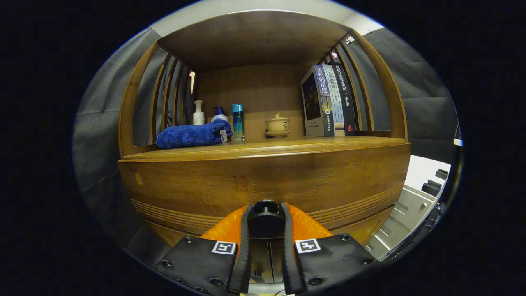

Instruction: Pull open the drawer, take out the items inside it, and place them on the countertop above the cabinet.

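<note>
Claw closed on both sides of the dark round knob of the drawer; knob looks rigid, small, likely slippery, so pull straight.

- The gripper points straight ahead, level, with its two fingers side by side.
- The fingers are close together, with only a small gap between them.
- Both fingers press on a round knob, one on each side of it.
- The fingertips reach up along the sides of the knob.
- The two flat blocks at the base of the fingers sit even with each other, so the gripper is not tilted.
</note>
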Tool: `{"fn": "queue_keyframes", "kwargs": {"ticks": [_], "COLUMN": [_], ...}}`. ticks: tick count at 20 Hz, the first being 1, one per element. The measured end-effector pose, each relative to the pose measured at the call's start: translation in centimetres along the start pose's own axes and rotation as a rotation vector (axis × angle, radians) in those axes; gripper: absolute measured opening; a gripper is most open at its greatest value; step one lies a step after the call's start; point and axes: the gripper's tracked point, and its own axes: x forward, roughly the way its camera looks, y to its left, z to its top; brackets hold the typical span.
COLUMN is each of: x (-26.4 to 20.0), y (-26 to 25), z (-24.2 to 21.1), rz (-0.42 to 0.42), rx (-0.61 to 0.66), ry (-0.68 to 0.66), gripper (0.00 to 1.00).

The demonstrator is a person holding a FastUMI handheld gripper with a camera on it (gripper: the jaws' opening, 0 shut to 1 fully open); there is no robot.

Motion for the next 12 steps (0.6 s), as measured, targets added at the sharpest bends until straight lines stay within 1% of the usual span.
{"fn": "queue_keyframes", "kwargs": {"ticks": [3,12], "x": [-1.2,-8.5], "y": [0.1,-0.1], "z": [-0.2,-1.0], "rz": [0.004,0.006], "rx": [0.027,0.005], "ry": [0.012,0.051], "gripper": [0.39,0.39]}}
